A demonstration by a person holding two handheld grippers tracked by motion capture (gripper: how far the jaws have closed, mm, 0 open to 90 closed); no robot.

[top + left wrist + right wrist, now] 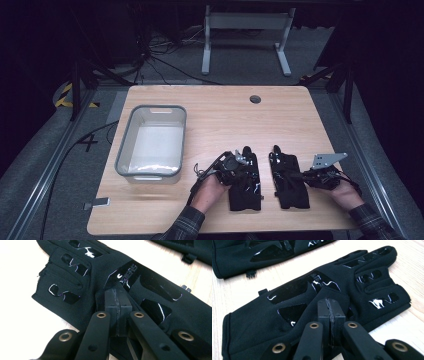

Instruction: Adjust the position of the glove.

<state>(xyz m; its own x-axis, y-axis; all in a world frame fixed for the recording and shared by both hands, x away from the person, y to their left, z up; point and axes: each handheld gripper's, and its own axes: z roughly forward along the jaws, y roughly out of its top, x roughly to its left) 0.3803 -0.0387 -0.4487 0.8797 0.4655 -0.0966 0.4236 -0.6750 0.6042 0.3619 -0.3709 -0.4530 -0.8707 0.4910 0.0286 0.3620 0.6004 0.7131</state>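
Two black gloves with glossy patches lie side by side near the table's front edge. The left glove [244, 192] [152, 282] has its fabric puckered up into my left gripper [246, 172] [116, 293], whose pads are pressed together on a fold at the palm. The right glove [291, 192] [294, 290] is pinched the same way by my right gripper [298, 176] [329, 303], with a ridge of cloth rising into its closed pads. Each gripper view also catches the edge of the other glove [192, 247] [249, 252].
A grey-rimmed white bin [150, 107] stands on the wooden table [225, 115] to the left of the gloves. A round cable hole [255, 99] sits near the far edge. A small grey tag [97, 203] lies at the front left corner.
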